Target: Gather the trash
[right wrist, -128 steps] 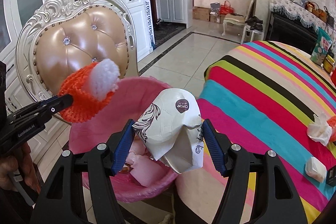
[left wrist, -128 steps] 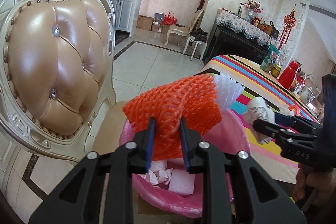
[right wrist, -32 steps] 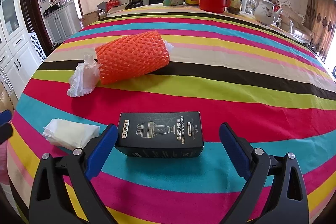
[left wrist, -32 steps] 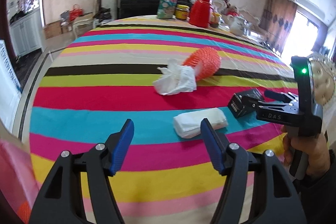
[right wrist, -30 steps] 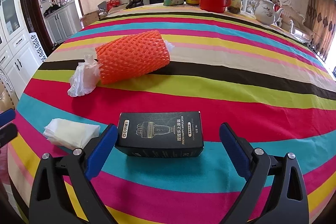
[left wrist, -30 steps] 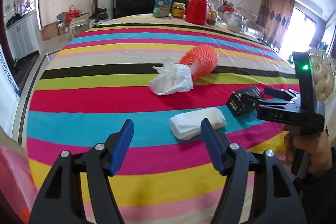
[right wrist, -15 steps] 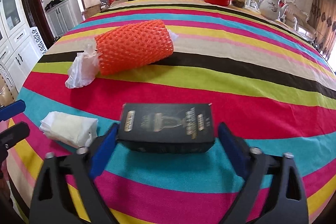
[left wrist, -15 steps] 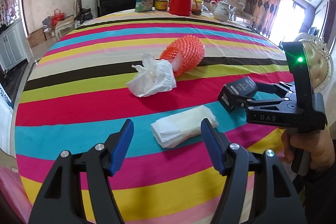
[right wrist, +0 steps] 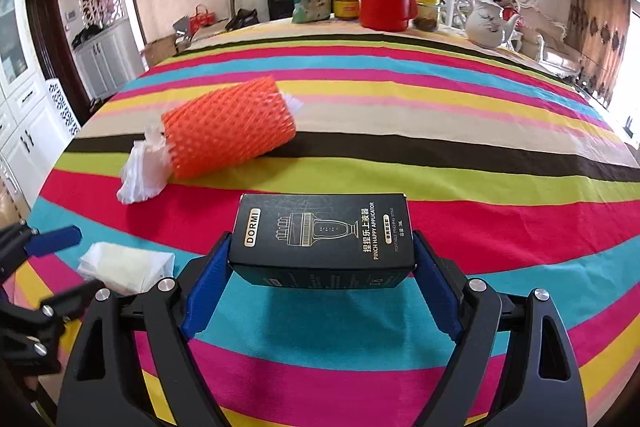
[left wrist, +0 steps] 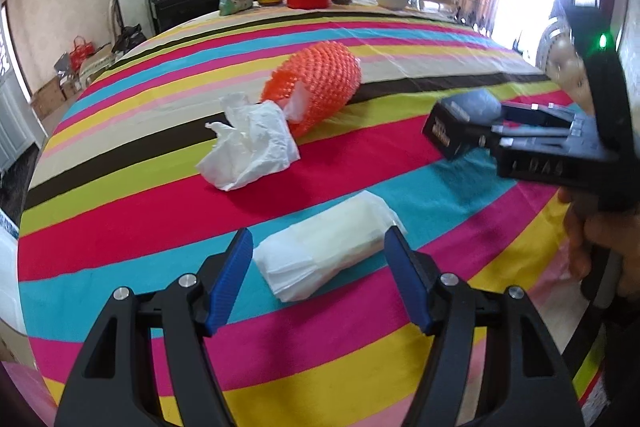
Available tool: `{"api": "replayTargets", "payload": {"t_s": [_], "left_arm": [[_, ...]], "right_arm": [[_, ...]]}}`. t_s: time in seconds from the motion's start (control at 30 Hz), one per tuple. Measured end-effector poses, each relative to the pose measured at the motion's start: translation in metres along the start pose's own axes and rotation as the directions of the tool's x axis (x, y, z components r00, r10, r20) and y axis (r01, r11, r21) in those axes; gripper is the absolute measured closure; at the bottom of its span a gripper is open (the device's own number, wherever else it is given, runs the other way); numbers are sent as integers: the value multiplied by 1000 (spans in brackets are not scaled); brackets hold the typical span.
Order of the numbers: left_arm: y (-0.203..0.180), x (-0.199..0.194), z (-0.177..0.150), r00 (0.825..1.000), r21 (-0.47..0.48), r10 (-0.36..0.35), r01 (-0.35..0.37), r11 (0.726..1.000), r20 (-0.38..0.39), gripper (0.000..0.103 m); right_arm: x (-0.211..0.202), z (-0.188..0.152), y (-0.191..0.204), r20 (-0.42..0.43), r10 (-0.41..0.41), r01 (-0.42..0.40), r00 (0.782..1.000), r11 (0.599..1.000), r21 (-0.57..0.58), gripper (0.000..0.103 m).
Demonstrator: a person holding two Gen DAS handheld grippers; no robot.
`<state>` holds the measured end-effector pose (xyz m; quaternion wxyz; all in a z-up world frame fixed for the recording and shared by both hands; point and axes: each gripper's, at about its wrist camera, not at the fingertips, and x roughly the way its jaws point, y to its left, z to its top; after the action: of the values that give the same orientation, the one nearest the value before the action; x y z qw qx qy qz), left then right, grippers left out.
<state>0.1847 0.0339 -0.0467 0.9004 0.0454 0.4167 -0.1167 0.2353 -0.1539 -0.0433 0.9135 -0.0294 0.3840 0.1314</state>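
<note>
Left wrist view: left gripper point(left wrist: 318, 281) spread wide around folded white tissue point(left wrist: 326, 253) on striped tablecloth point(left wrist: 120, 219), pads not touching yet. Could skid sideways if only one pad catches.

Right wrist view: right gripper point(right wrist: 320, 291) clamped on black DORMI box point(right wrist: 322, 241), apparently lifted off the cloth, hard to say. Might twist out, held just by its ends.
</note>
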Motion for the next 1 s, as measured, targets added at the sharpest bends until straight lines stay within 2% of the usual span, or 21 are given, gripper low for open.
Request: {"api": "replayTargets", "payload": {"t_s": [0.27,0.47,0.5,0.53,0.6,0.77,0.93,1.0], "left_arm": [[-3,19,4,998,52,32,-29,998,-53,33],[1,38,9,995,37,9,-5,999,-96,34],[2,39,9,995,26,5,-2,1000,-100,39],[2,39,9,995,18,0,2,1000,-103,51],[4,38,9,995,-6,-22,21,1000,-101,59],[1,37,10,995,-14,-44,43,999,-95,62],[0,31,9,995,-34,-69,67,997,-77,71],[0,27,7,995,-52,-69,66,996,-66,72]], "right_arm": [[-2,0,0,5,6,-6,1000,1000,-2,22],[-2,0,2,0,8,-8,1000,1000,-7,22],[-2,-1,2,0,8,-8,1000,1000,-7,22],[-2,-1,2,-1,8,-8,1000,1000,-8,22],[-2,-1,2,-2,9,-9,1000,1000,-8,22],[-1,0,2,-4,12,-12,1000,1000,-11,22],[-1,0,3,-5,14,-14,1000,1000,-13,22],[-1,0,4,-5,15,-15,1000,1000,-12,22]]}}
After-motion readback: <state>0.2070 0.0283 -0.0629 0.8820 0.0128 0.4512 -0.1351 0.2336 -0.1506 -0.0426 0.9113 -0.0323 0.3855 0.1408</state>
